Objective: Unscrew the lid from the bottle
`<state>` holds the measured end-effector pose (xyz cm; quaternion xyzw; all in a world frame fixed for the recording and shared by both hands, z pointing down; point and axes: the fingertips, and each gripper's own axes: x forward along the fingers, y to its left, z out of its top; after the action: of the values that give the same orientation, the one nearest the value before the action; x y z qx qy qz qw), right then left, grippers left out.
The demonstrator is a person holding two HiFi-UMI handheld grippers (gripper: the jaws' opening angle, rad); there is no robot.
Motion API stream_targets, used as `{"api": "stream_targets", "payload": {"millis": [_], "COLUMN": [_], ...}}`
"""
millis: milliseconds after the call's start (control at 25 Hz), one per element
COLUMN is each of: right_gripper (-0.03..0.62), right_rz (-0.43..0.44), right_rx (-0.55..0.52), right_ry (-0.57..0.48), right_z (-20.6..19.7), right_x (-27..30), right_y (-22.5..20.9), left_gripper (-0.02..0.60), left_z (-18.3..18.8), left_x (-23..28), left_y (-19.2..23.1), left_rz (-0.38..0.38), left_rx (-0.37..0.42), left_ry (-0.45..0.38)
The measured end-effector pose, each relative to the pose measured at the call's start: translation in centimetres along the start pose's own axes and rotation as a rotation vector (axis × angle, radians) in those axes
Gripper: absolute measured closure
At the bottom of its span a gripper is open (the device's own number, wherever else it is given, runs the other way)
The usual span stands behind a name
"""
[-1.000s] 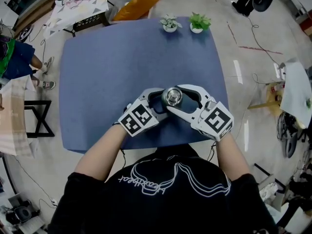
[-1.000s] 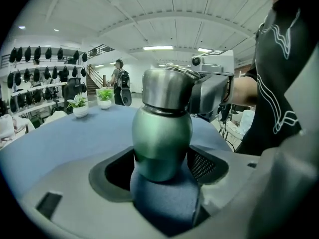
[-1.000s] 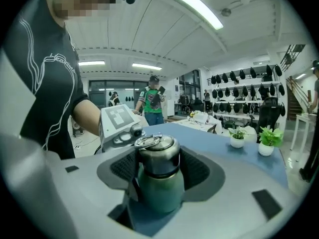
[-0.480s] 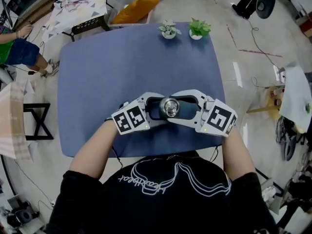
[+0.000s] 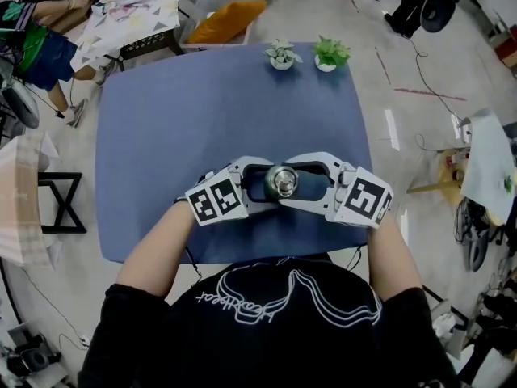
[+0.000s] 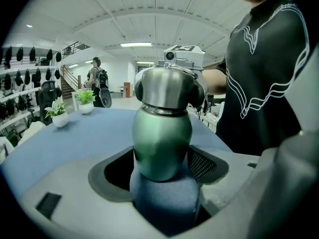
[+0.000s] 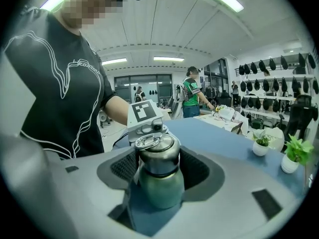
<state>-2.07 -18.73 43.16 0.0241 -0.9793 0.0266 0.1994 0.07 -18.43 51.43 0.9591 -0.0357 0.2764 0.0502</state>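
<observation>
At 6 o'clock on table [image 5: 226, 103]: bottle [image 6: 162, 133], upright.
Left gripper [image 6: 162, 171]: squeezing green body.
Right gripper [image 7: 159, 172]: squeezing lid [image 7: 158, 153].
Change: both grippers rolled flatter, toward 9 and 3 o'clock.
Meaning: maybe one twist done; lid still on.

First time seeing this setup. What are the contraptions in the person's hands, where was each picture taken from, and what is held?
No robot: a person holds a hand-worked claw in each hand; the patterned cubes are part of them. One picture looks down from a camera on the person's head; the other two come from cameras riding on the claws. Two small potted plants stand at the far edge of the blue table. The left claw grips the green bottle by its body; the right claw is closed around its steel lid.
</observation>
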Motion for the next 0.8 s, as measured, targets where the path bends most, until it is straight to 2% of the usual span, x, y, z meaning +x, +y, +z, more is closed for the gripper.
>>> {"api": "stream_targets", "payload": {"millis": [360, 480, 600, 760, 800], "right_gripper": [0.333, 0.333, 0.333, 0.333, 0.333], "right_rz": [-0.089, -0.156, -0.252, -0.393, -0.421], "right_rx": [0.034, 0.052, 0.085, 0.141, 0.153], "right_ry": [-0.089, -0.161, -0.256, -0.342, -0.355], "right_z": [1.7, 3.0, 4.9, 6.6, 6.8], "right_x": [-0.8, -1.8, -3.4, -6.2, -6.9], "right_y": [-0.1, -0.1, 0.0, 1.2, 1.8], "left_gripper": [0.258, 0.259, 0.272, 0.502, 0.525], "left_z": [-0.2, 0.4, 2.0, 4.9, 5.6], "left_x": [-3.5, -5.9, -9.1, -12.9, -13.7], "left_y": [-0.4, -0.5, -1.0, -2.5, -3.1], "left_rz": [0.118, 0.203, 0.301, 0.419, 0.440], "left_rx": [-0.115, -0.178, -0.266, -0.348, -0.370], "left_ry": [-0.094, -0.164, -0.286, -0.438, -0.469]}}
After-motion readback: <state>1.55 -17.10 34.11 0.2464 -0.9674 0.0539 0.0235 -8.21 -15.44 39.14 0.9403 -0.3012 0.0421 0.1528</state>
